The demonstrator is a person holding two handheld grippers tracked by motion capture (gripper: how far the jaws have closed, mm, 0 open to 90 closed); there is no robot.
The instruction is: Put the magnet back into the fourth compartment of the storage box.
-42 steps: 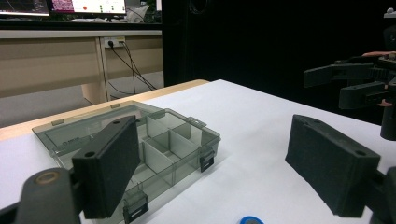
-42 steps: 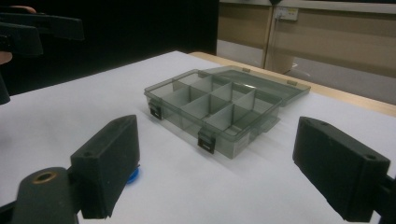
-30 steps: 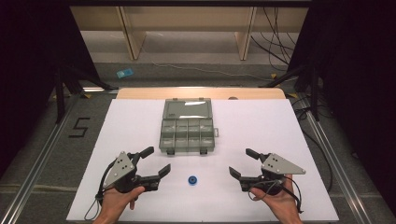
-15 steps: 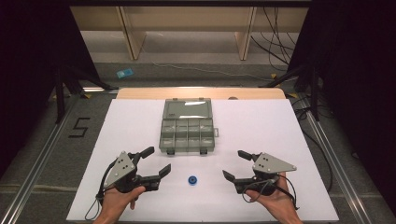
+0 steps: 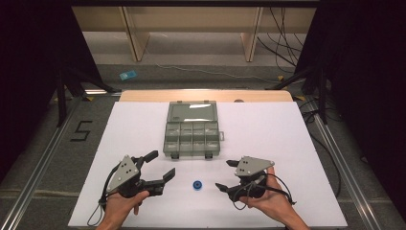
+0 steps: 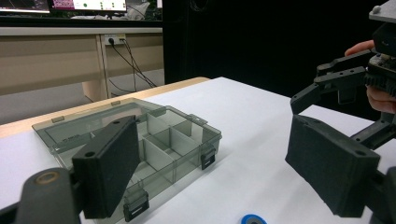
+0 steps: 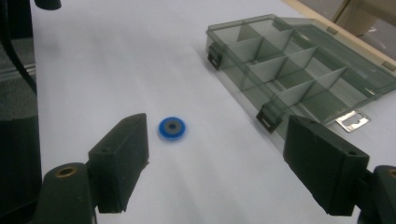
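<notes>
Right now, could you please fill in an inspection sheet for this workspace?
Surface: white table top, flat, on a wooden table.
Job's things: small blue ring lying flat between the grippers; grey compartment box beyond it, lid open, compartments look empty.
Clutter: nothing seen on the table.
Grippers: left gripper open, holding nothing, beside the ring. Right gripper open, pointed at the ring, not touching it; its jaws have just been closing, nothing between them.
Cables: each gripper trails a black cable; loose cables on the floor behind.
Surroundings: wooden desk legs, blue item on the floor, dark curtains at both sides.
</notes>
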